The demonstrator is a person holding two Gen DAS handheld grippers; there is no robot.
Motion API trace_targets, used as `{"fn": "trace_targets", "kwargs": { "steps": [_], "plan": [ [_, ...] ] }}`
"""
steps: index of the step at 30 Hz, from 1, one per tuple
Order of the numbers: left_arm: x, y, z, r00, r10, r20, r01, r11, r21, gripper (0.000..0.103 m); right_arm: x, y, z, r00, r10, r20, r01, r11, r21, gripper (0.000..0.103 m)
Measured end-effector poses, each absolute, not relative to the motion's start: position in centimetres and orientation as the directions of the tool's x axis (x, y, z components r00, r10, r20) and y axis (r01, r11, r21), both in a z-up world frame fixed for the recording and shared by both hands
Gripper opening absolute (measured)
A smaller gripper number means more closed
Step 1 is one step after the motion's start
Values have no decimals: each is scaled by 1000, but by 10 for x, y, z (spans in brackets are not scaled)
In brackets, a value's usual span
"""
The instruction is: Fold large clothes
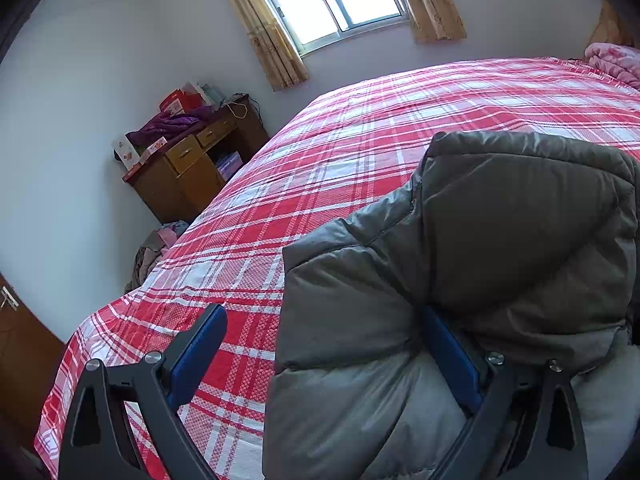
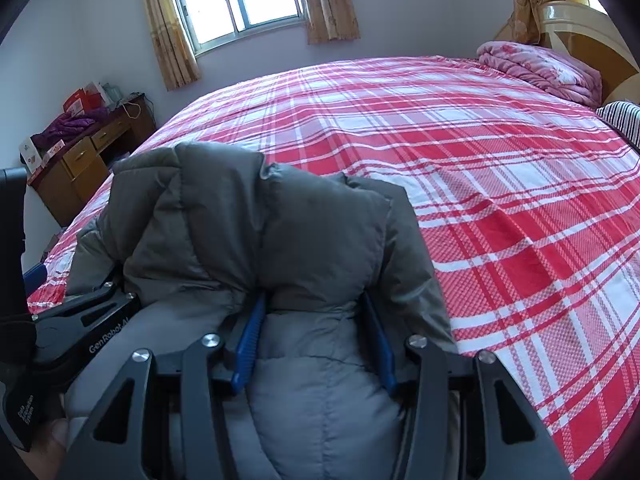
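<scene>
Your right gripper (image 2: 314, 340) has both blue pads pressed into a thick roll of the jacket (image 2: 256, 232), clamped on it. Your left gripper (image 1: 320, 356) stands wide apart: one pad is tucked against the jacket's side, the other hangs free over the bed (image 1: 360, 128), so nothing is pinched there. The jacket lies at the near edge of the bed, bunched into a compact heap, well apart from the pink quilt (image 2: 540, 68) at the bed's far end. Progress, as a judgement: the garment looks doubled over on itself at least once, with layers stacked, but the outline is lumpy and uneven, so the fold seems partway; squaring it up and pressing it flat likely remain. The sleeves cannot be made out. Materials: grey padded shell, slightly glossy, quilted in soft puffy panels with stitched seams; it will spring back and trap air. The bed's cover is red-and-white plaid, woven, flat, lightly rippled.
</scene>
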State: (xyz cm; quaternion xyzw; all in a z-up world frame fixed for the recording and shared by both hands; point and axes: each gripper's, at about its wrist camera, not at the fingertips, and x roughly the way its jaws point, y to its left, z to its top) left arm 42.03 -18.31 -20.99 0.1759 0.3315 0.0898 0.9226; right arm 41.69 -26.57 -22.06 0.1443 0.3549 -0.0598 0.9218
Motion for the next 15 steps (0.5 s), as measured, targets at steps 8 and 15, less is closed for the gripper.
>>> {"fn": "trace_targets", "kwargs": {
  "steps": [8,15],
  "plan": [
    [422,-184,-213,760,282,-586,-48,923,382,98,420,-263,-222,729,-19,-684,218,954,206,51],
    [424,-182,-214,753,278,-596,-43,925,378,98,422,-259,-223,719,-35,-694,224,957,183,51]
  ]
}}
